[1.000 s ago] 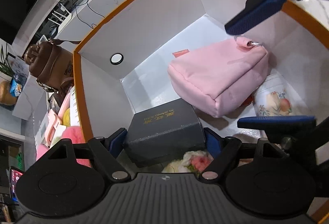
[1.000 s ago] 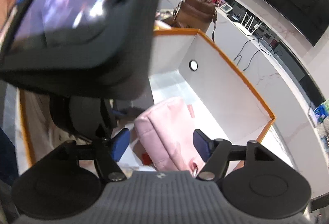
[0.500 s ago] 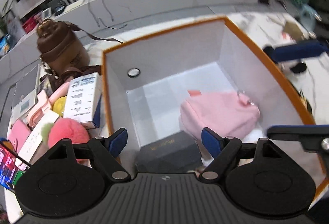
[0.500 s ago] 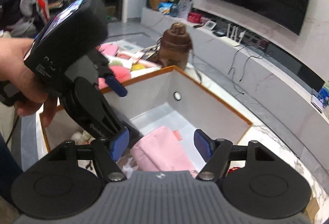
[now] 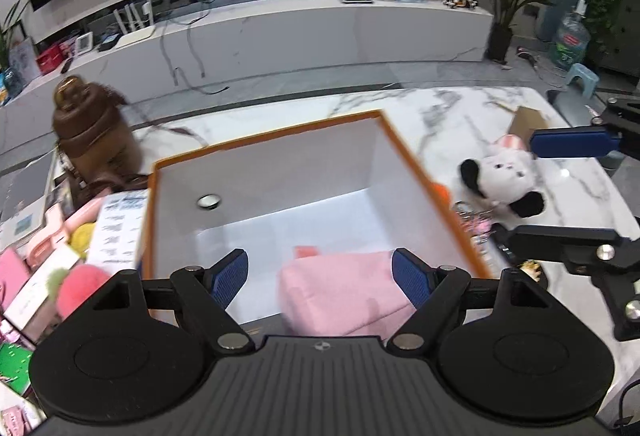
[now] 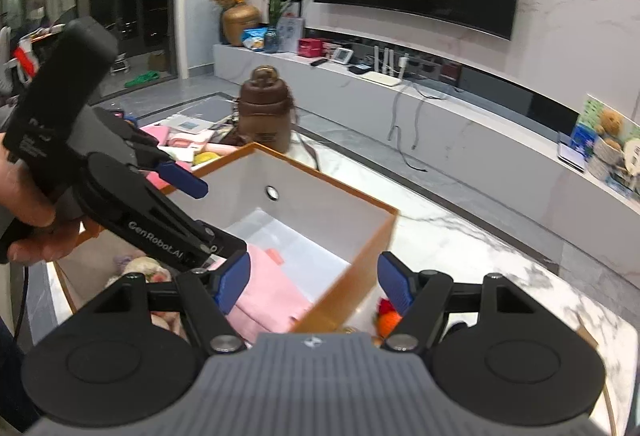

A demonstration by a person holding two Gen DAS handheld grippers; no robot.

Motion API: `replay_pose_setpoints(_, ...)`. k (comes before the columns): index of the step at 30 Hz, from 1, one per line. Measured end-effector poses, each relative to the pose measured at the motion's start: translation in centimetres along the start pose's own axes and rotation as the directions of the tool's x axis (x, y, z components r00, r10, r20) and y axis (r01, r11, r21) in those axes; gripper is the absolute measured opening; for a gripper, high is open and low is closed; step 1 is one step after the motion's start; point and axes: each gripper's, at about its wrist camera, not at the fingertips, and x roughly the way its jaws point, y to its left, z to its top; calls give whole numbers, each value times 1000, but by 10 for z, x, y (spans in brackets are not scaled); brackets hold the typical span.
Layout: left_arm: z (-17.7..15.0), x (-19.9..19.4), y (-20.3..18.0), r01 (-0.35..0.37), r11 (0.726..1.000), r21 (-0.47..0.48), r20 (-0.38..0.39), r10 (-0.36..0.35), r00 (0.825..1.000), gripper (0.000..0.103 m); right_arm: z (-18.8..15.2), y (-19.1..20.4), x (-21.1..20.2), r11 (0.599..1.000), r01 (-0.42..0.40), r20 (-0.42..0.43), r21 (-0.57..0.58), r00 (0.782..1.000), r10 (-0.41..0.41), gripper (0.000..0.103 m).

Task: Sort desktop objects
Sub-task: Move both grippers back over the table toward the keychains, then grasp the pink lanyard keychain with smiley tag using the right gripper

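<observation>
A white box with an orange rim [image 5: 280, 133] [image 6: 332, 191] stands on the marble table. A pink pouch [image 5: 352, 288] [image 6: 268, 296] lies inside it. My left gripper [image 5: 320, 276] is open and empty, raised above the box's near side. My right gripper [image 6: 314, 282] is open and empty above the box's right rim; in the left wrist view it [image 5: 568, 187] spans a black-and-white plush toy [image 5: 504, 175] on the table right of the box. The left gripper also shows in the right wrist view [image 6: 180, 179], held in a hand.
A brown bottle-shaped bag [image 5: 92, 131] [image 6: 264, 107] stands left of the box. Pink items, a white printed carton [image 5: 120, 228] and a pink pompom [image 5: 80, 288] crowd the left side. A keyring [image 5: 474, 209] and an orange item [image 6: 388, 320] lie by the box's right wall.
Both grippers have risen out of the box and tilted up. The black case left inside has dropped out of the left wrist view. The plush toy has come into view on the right.
</observation>
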Motion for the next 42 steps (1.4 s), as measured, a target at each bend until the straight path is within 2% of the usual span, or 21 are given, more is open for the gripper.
replay_pose_setpoints(6,9,5,-34,36,999,36,7,-36,999,94,-16,-15,-10,999,43,-29,21,999,-42,74)
replay_pose_setpoints(16,21,18,-58,54,998,19,7,-54,999,94,-62,-46,-17,992,106,-134,65,986,-97,74)
replay_pose_setpoints(22,26,27,-73,58,998,23,3,-58,998,94,-88,-55,-8,989,131,-198,68,973,-116,74)
replay_pose_setpoints(29,34,37,-91,74,997,24,7,-74,997,94,-109,-64,17,981,146,-245,124,963,-112,73)
replay_pose_setpoints(33,37,41,-97,86,996,25,13,-86,996,94,-115,-67,33,981,144,-274,129,956,-105,70)
replay_pose_setpoints(36,40,46,-98,84,996,14,11,-84,996,94,-115,-68,40,977,149,-249,154,962,-107,68)
replay_pose_setpoints(38,42,49,-97,85,996,4,9,-85,996,94,-112,-67,43,976,122,-221,179,972,-81,59)
replay_pose_setpoints(42,43,54,-96,81,997,0,4,-81,997,94,-106,-61,60,981,73,-224,178,974,-32,50)
